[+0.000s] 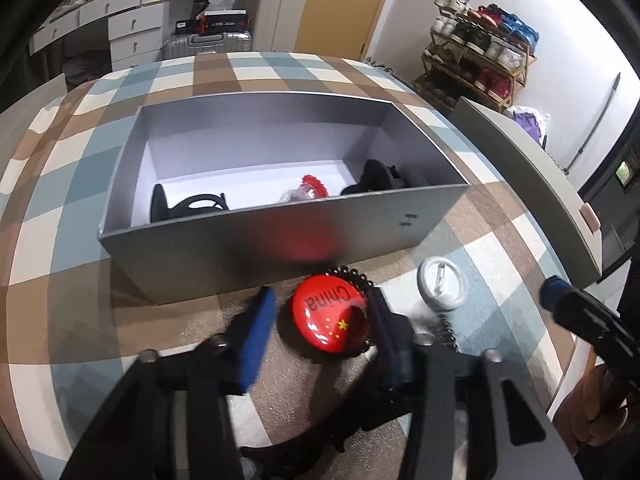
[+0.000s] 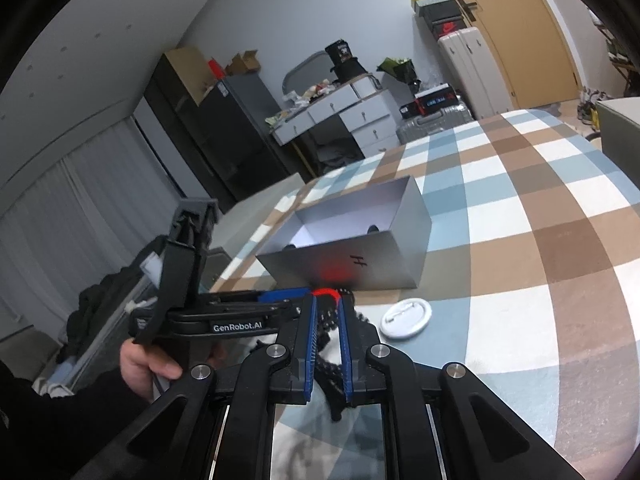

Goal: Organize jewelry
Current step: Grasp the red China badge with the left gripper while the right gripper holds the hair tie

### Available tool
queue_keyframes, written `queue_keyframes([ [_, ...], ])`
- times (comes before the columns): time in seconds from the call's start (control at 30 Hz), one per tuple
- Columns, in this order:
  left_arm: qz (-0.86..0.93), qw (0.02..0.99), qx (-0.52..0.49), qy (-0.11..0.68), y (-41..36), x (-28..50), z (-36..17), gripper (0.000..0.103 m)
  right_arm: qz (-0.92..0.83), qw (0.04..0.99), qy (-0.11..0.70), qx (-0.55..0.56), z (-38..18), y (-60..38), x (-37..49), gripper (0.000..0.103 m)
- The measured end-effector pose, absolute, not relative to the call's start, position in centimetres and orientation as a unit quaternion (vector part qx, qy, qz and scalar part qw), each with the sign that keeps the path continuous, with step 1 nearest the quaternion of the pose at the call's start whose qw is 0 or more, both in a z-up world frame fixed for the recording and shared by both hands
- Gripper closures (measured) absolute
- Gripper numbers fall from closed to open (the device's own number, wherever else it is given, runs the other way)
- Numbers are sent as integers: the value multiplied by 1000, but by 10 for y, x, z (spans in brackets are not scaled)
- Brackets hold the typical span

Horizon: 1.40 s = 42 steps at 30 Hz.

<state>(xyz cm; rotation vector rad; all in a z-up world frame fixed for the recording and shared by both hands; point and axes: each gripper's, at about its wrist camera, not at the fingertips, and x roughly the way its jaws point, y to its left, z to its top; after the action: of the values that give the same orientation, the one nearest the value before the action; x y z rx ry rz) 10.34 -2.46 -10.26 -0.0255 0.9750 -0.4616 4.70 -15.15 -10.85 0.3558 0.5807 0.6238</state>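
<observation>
A red round badge (image 1: 328, 316) printed "China" lies on the checked cloth in front of the grey open box (image 1: 280, 232). A black bead bracelet (image 1: 352, 274) rings the badge. My left gripper (image 1: 320, 292) straddles the badge; its right pad touches the rim, while a small gap shows at the left pad (image 1: 260, 320). A white badge (image 1: 442, 284) lies face down to the right. My right gripper (image 2: 328, 300) hovers shut; black beads (image 2: 326, 320) show through the slit between its pads. The red badge (image 2: 328, 293) peeks just past its tips.
The box (image 2: 360, 264) holds black pieces (image 1: 196, 204) and a red and clear item (image 1: 312, 190). A grey lid (image 1: 520, 168) stands at the table's right edge. A hand (image 2: 148, 364) holds the left tool. Suitcases, drawers and a shoe rack stand behind.
</observation>
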Motion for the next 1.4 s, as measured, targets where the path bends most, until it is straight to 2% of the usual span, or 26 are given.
queue_keyframes([
  [0.03, -221, 858, -8, 464, -26, 104, -102, 69, 300, 894, 287, 168, -110, -149, 48, 91],
  [0.07, -221, 857, -4, 465, -27, 104, -103, 79, 299, 894, 289, 168, -111, -148, 48, 91],
  [0.1, -218, 858, 3, 465, -29, 104, -103, 84, 300, 893, 290, 168, -112, -148, 49, 91],
  [0.23, -208, 863, 4, 460, -27, 102, -102, 92, 300, 893, 295, 162, -111, -145, 47, 91],
  [0.47, -198, 872, 18, 447, -24, 91, -99, 92, 297, 884, 329, 149, -117, -131, 55, 89],
  [0.73, -221, 861, -8, 458, -12, 92, -103, 92, 298, 880, 360, 90, -119, -100, 70, 73],
  [1.0, -244, 859, -45, 448, -2, 94, -98, 92, 286, 869, 402, 42, -135, -78, 85, 73],
  [1.07, -242, 859, -49, 448, 0, 95, -99, 92, 283, 868, 405, 42, -135, -79, 86, 76],
  [1.1, -242, 859, -49, 449, 0, 95, -100, 92, 279, 870, 405, 38, -135, -78, 85, 83],
  [1.13, -243, 858, -48, 450, 0, 94, -101, 93, 277, 870, 406, 33, -134, -77, 85, 95],
  [1.27, -243, 865, -52, 436, 4, 90, -98, 100, 272, 871, 409, 28, -135, -77, 82, 96],
  [1.4, -249, 868, -61, 424, 8, 88, -91, 100, 271, 878, 391, 56, -128, -87, 78, 96],
])
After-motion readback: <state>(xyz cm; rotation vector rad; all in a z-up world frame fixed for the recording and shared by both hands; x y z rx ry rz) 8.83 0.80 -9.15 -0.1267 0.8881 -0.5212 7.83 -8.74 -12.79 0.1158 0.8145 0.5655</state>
